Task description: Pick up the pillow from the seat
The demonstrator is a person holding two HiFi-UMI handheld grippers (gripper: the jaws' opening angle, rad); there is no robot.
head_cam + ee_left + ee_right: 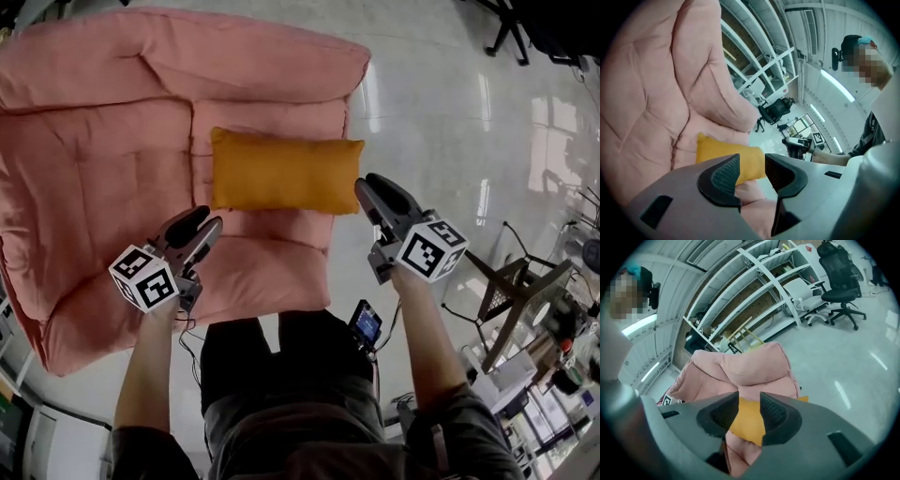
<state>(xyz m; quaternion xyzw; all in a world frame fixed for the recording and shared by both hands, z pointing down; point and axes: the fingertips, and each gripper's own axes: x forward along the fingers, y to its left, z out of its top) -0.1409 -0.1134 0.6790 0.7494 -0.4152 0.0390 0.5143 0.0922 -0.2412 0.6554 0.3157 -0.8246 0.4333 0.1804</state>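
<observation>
**Take the pillow by both ends**

The orange pillow (pixel 286 174) lies across the pink seat (pixel 103 159). The left gripper (pixel 195 225) and right gripper (pixel 364 190) flank it, jaws partly apart and empty. Best to bring each onto a short end, bite well into the stuffing, then lift evenly.

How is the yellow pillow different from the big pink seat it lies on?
The pillow is orange-yellow; the seat is pink. The pillow is much smaller and covers only a part of the seat. The pillow is a smooth, plain rectangle, while the seat is quilted into puffy sections with seams. Both look soft and padded.
</observation>
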